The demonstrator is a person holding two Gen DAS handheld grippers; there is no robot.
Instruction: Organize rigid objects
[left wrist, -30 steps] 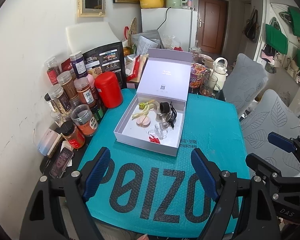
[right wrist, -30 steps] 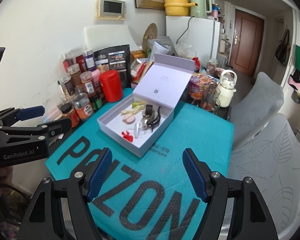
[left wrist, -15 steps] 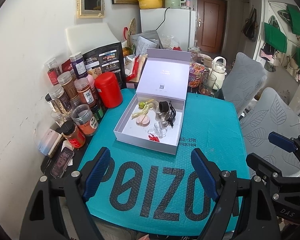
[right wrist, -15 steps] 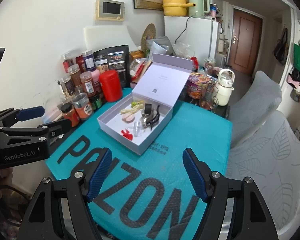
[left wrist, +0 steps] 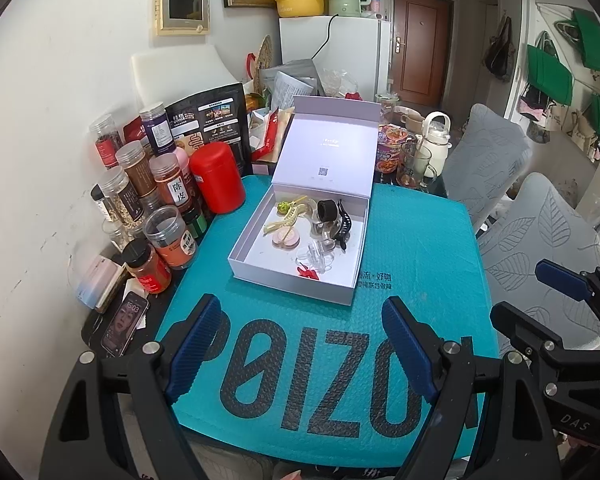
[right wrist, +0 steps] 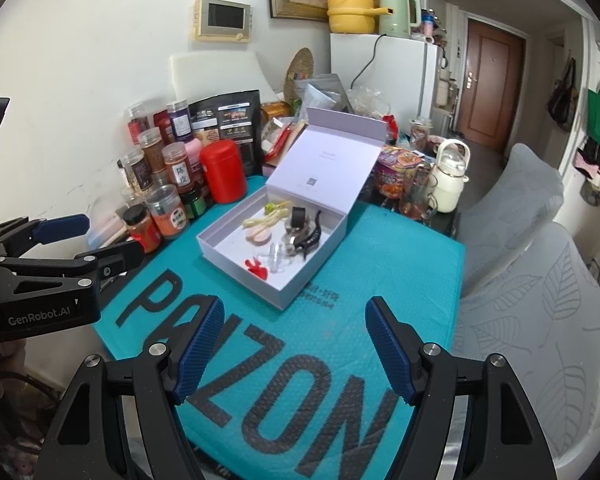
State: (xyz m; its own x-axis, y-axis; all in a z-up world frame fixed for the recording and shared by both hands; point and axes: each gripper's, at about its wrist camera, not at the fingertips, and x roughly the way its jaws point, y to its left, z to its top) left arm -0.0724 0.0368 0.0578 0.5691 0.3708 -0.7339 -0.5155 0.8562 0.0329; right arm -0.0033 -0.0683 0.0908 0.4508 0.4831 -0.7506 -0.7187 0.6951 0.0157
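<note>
An open pale-lilac box (left wrist: pixel 256 258) (right wrist: pixel 236 256) with its lid up stands on a teal mailer (left wrist: pixel 420 240) (right wrist: pixel 380 280). Inside lie several hair clips: a black claw clip (left wrist: pixel 342 224) (right wrist: pixel 310 238), a yellow-green clip (left wrist: pixel 286 216) (right wrist: pixel 266 218), a pink round piece (left wrist: pixel 285 238) (right wrist: pixel 260 234), a clear clip (left wrist: pixel 314 256) (right wrist: pixel 276 258) and a small red bow (left wrist: pixel 308 273) (right wrist: pixel 256 269). My left gripper (left wrist: pixel 302 340) hovers open over the mailer's near edge, short of the box. My right gripper (right wrist: pixel 296 344) hangs open beside it, nothing between its fingers.
Spice jars (left wrist: pixel 168 236) (right wrist: pixel 168 212) and a red canister (left wrist: pixel 218 178) (right wrist: pixel 224 176) crowd the left wall. A phone (left wrist: pixel 125 322) lies at the near left. A noodle cup (right wrist: pixel 396 176), a glass and a white kettle (left wrist: pixel 436 140) (right wrist: pixel 450 178) stand behind the box. Padded chairs (right wrist: pixel 540 320) are on the right.
</note>
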